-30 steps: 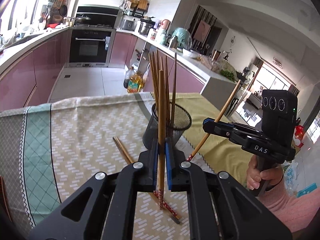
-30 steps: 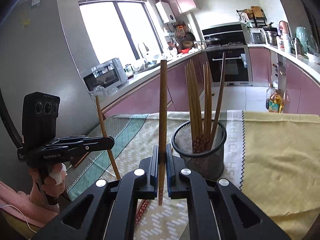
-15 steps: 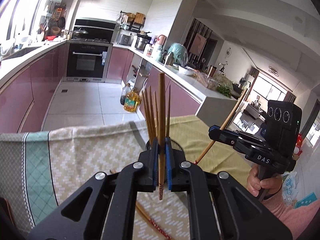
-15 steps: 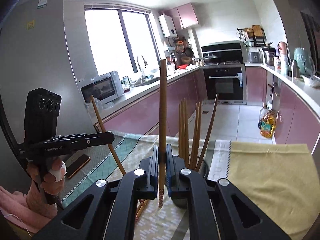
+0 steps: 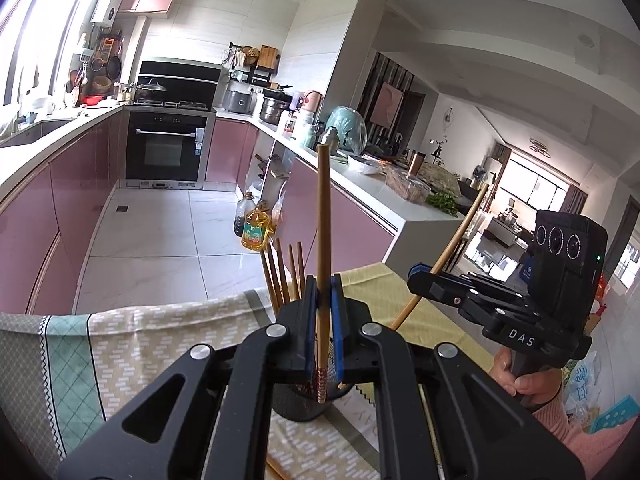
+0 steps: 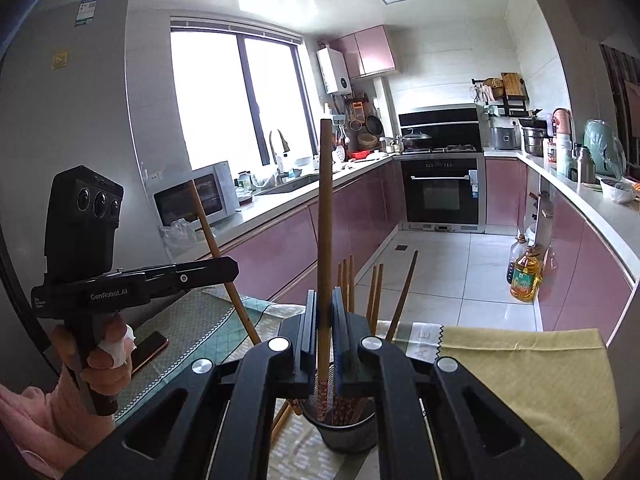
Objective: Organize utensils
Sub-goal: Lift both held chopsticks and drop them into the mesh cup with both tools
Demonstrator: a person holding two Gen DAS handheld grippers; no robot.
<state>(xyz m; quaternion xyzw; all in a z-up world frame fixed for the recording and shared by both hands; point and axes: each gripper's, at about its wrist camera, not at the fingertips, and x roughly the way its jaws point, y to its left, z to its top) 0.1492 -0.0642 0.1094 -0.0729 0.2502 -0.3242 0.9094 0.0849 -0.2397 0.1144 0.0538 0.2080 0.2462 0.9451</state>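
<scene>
While each jaw pair is clamped on a single wooden chopstick, the two sticks stand near upright above the table: the left gripper (image 5: 323, 322) pinches the left-hand chopstick (image 5: 322, 240) low on its shaft, just above the patterned red tip, and the right gripper (image 6: 323, 326) holds the right-hand chopstick (image 6: 324, 220) the same way. Both tips hang over the black mesh holder (image 6: 344, 434), which already contains several more chopsticks (image 6: 374, 292) leaning against its rim. Such a stick is judged light, stiff and smooth, liable to pivot or slip between flat pads; a hold near one end, as shown, leaves a long free length that swings with any wrist roll, so a grip nearer the middle would steady it. Obstacles are chiefly the stored sticks, whose splayed tops crowd the opening, and the opposite gripper, seen close by in each view. Another loose stick (image 6: 282, 420) lies on the patterned tablecloth (image 5: 132, 332) beside the holder, and a phone (image 6: 148, 350) rests near the left hand (image 6: 100, 364). Counters and oven stand well apart.
</scene>
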